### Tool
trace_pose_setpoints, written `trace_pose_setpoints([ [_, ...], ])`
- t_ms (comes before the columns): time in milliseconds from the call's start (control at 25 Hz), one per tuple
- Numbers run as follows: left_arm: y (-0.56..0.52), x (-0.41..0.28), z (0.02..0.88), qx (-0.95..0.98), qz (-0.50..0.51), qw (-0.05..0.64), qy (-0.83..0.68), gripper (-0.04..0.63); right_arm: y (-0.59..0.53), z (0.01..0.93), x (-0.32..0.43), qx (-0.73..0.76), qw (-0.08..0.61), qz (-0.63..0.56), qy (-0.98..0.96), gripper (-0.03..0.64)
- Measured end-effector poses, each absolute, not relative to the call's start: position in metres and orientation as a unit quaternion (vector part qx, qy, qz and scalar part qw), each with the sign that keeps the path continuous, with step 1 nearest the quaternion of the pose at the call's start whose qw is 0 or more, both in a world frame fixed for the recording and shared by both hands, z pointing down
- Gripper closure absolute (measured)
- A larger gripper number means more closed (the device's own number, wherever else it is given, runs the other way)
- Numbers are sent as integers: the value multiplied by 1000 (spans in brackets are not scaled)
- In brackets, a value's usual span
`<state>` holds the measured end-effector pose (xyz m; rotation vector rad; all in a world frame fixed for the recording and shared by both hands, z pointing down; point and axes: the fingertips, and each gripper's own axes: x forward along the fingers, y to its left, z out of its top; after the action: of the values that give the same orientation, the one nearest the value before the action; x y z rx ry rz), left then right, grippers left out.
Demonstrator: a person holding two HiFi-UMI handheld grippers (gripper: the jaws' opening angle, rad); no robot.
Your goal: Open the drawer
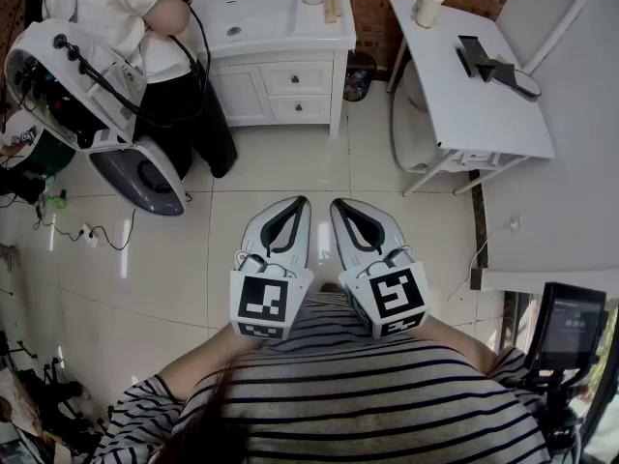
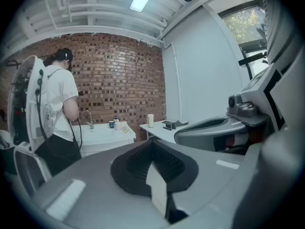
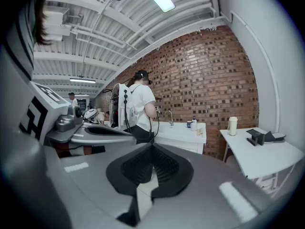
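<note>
A white vanity cabinet (image 1: 280,85) stands against the brick wall far ahead; its upper drawer (image 1: 296,77) and lower drawer (image 1: 297,109) are both closed. The left gripper (image 1: 300,202) and right gripper (image 1: 336,204) are held side by side near my chest over the tiled floor, pointing toward the cabinet and well short of it. Both have their jaws together with nothing between them. The left gripper view shows the left gripper (image 2: 153,143) in front of the distant vanity (image 2: 102,136). The right gripper (image 3: 151,146) also faces the vanity (image 3: 180,133).
A person in a white shirt (image 1: 126,8) stands at the sink beside a large white machine (image 1: 77,85) on the left. A white folding table (image 1: 464,75) holds a cup and a black device at the right. A dark bin (image 1: 359,73) sits between cabinet and table.
</note>
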<state>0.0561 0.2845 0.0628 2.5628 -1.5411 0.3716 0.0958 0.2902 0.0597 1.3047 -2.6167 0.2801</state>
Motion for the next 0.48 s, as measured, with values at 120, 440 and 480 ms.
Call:
trace_pose_setpoints([
  [120, 263, 51, 72, 846, 117, 63, -516, 580, 267, 72, 97, 445, 103, 95, -884, 615],
  [440, 175, 21, 113, 848, 108, 80, -513, 580, 174, 112, 83, 469, 120, 95, -870, 615],
  [480, 157, 15, 114, 849, 108, 83, -510, 580, 158, 113, 77, 470, 123, 94, -869, 615],
])
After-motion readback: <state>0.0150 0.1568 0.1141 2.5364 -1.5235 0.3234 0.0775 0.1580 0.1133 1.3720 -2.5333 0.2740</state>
